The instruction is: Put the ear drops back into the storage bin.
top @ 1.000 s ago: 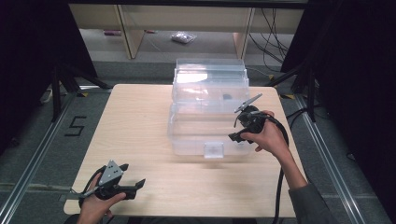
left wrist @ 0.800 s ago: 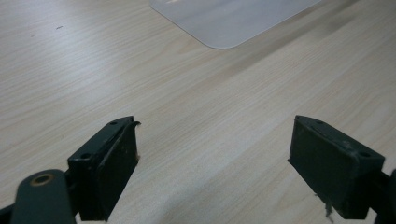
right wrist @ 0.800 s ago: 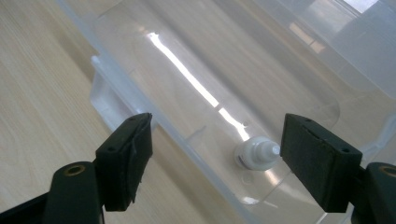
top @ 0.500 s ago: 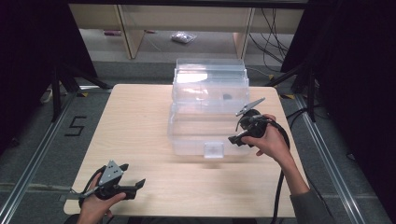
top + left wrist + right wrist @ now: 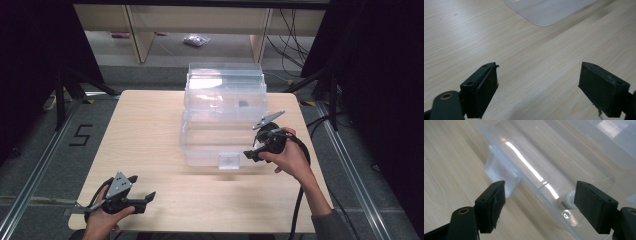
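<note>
Change: right hand-held gripper (image 5: 255, 150) edged down toward front rim of clear box (image 5: 222, 120) since a sec ago.
Jaws: wide open, empty (both).
Left hand-held gripper (image 5: 142, 187): idle, near tabletop (image 5: 150, 130) edge.
Meaning: prob. lining up on front latch (image 5: 499, 170).

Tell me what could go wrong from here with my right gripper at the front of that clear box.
1. The right gripper is open at the front rim of the clear plastic box; closing on the thin wall may slide or tip the light box.
2. A small white bottle lies inside near that corner; a jolt could roll it.
3. The left gripper rests open, far from the box, so nothing steadies it.
</note>
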Demonstrator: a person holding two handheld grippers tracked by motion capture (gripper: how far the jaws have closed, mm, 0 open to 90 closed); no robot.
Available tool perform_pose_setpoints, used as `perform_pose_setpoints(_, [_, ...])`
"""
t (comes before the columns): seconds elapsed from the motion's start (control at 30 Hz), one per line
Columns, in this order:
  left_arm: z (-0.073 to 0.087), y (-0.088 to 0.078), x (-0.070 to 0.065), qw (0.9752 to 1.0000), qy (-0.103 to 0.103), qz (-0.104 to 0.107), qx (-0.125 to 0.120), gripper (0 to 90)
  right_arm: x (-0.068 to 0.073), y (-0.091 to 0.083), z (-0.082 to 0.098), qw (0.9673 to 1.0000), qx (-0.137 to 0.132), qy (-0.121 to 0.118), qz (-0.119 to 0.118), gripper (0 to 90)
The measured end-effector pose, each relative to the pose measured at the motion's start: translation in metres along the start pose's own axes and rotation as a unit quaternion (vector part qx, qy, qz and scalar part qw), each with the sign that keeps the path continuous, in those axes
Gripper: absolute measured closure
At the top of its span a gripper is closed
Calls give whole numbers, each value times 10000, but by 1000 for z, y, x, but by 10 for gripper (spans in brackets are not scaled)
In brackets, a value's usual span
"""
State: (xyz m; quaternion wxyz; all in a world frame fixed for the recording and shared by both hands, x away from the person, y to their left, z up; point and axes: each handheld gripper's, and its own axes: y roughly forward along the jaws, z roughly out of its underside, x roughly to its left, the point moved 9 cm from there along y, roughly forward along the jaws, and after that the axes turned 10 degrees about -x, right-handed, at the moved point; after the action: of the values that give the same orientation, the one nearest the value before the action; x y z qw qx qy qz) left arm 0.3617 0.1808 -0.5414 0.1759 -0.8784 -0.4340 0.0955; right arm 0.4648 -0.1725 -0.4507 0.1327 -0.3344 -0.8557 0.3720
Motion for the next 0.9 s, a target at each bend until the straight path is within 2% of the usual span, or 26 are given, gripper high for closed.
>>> perform_pose_setpoints(0.1, [0,0,0,10000,-7,-4,-8,150,3,0,1,10000,-34,10,-57,258])
perform_pose_setpoints(0.13, [0,0,0,10000,-8,-2,-7,149,3,0,2,9999,-55,-84,-63,257])
perform_pose_setpoints(0.2, [0,0,0,10000,15,0,7,150,6,-1,3,10000,-67,2,-37,257])
perform_pose_setpoints(0.23, [0,0,0,10000,-4,-2,-9,150,5,0,3,9998,-114,-153,-110,256])
perform_pose_setpoints(0.27, [0,0,0,10000,-3,-2,-8,150,8,-1,4,10000,-45,45,-38,254])
perform_pose_setpoints(0.3, [0,0,0,10000,16,-4,5,150,9,-1,5,10000,-25,30,-51,254])
perform_pose_setpoints(0.33, [0,0,0,10000,24,-7,-1,149,9,0,4,9999,-90,-91,-88,253])
perform_pose_setpoints(0.37, [0,0,0,10000,24,-7,-2,150,10,0,5,9999,-79,-20,-94,253])
perform_pose_setpoints(0.4, [0,0,0,10000,6,-11,-15,150,10,0,5,9998,-124,-75,-123,253])
perform_pose_setpoints(0.5, [0,0,0,10000,0,-1,-8,150,15,0,5,9999,-138,-10,-102,252])
perform_pose_setpoints(0.57, [0,0,0,10000,18,1,3,150,18,0,6,9997,-192,-98,-147,252])
perform_pose_setpoints(0.6, [0,0,0,10000,18,-11,-8,150,20,-1,6,9998,-158,-25,-150,252])
perform_pose_setpoints(0.67, [0,0,0,10000,37,-4,-1,150,21,0,7,9996,-179,-125,-191,252])
perform_pose_setpoints(0.7, [0,0,0,10000,38,-2,-9,150,24,1,7,9996,-252,-39,-120,252])
perform_pose_setpoints(0.77, [0,0,0,10000,28,-11,-3,150,23,0,8,9996,-227,-144,-120,252])
perform_pose_setpoints(0.8, [0,0,0,10000,28,-6,-6,150,27,0,9,9995,-234,-44,-194,252])
perform_pose_setpoints(0.83, [0,0,0,10000,28,-6,-4,150,26,0,9,9992,-260,-164,-245,252])
perform_pose_setpoints(0.9, [0,0,0,10000,31,-7,-3,150,29,-1,11,9993,-251,-96,-246,251])
